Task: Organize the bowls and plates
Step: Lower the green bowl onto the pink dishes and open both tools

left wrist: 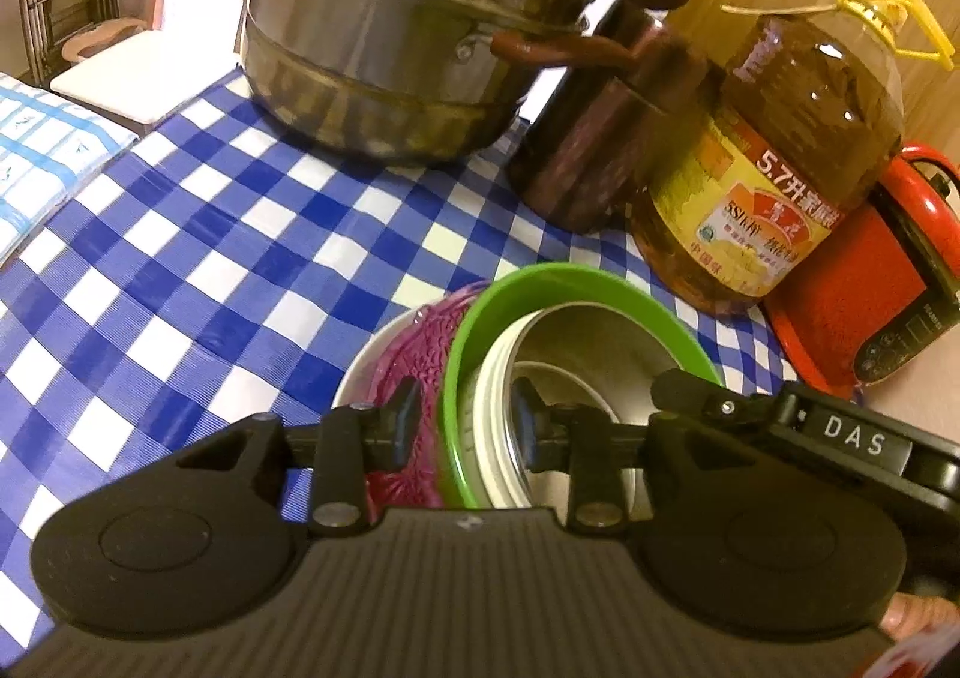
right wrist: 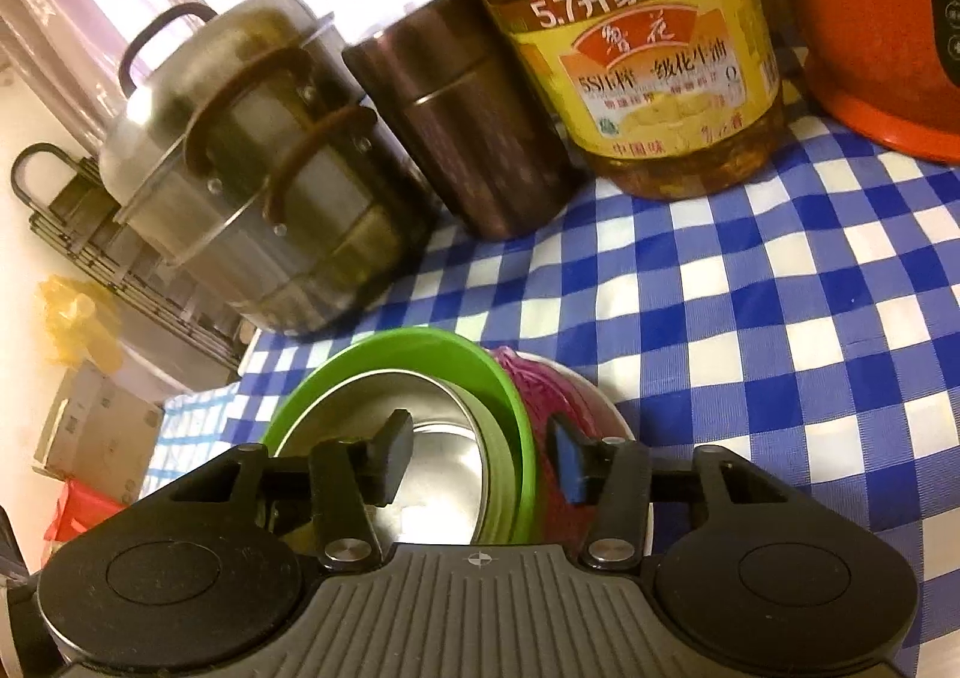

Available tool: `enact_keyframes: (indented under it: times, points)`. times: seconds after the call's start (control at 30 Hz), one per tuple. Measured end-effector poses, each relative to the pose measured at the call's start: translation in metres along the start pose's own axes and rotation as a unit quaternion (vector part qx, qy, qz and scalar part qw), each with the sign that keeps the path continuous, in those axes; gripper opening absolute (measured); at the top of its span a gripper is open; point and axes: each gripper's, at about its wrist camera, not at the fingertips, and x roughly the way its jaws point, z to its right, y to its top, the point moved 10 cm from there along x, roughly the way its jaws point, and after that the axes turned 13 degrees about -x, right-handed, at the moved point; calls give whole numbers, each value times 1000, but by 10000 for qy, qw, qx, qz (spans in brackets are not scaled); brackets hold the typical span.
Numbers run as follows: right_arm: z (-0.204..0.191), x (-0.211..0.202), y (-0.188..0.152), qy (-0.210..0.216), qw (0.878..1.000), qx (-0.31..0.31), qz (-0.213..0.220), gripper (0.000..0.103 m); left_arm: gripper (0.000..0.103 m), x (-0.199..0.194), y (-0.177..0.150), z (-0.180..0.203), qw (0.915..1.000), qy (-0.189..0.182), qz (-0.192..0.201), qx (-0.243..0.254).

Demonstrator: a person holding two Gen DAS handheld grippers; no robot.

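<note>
A: Which item sits at the centre of the stack?

B: A steel bowl (left wrist: pixel 576 342), nested in my green bowl (left wrist: pixel 540 282), which leans in a magenta patterned dish (left wrist: pixel 414 360) on a white plate (left wrist: pixel 360 372). The stack rests on the counter (left wrist: pixel 240 234), covered in blue-and-white check, at 6 o'clock in both wrist views, just ahead of my fingers.

A: State of the left claw (left wrist: pixel 462 420)?

B: Released. One pad stands over the magenta dish, the other inside the steel bowl; the green rim passes between them with a gap on each side. Neither pad presses on it.

A: And the right claw (right wrist: pixel 480 450)?

B: Also released. Its left pad hangs inside the steel bowl (right wrist: pixel 420 408), its blue-faced pad over the magenta dish (right wrist: pixel 540 378); the green bowl (right wrist: pixel 420 345) rim lies between them, untouched. From the left view, the right claw's black body enters at 4 o'clock, level with the stack.

A: What lies beyond the stack?

B: At 12 o'clock in the left view, a steel steamer pot (left wrist: pixel 390 48) with brown handles. At 1 o'clock, a dark cylindrical canister (left wrist: pixel 600 138), just beside the pot. At 2 o'clock, a large oil bottle (left wrist: pixel 780 156) with a yellow label and yellow handle. At 3 o'clock, a red appliance (left wrist: pixel 888 270), just beside the bottle. At 9 o'clock, a pale checked cloth (left wrist: pixel 54 150) at the counter's edge.
</note>
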Motion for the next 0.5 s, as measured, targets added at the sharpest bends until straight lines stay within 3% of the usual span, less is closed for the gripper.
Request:
enact_keyframes:
  times: [0.5]
  points:
    - [1,-39,1,50,9997,23,243,50,41,-41,1,12,9992,-136,356,124]
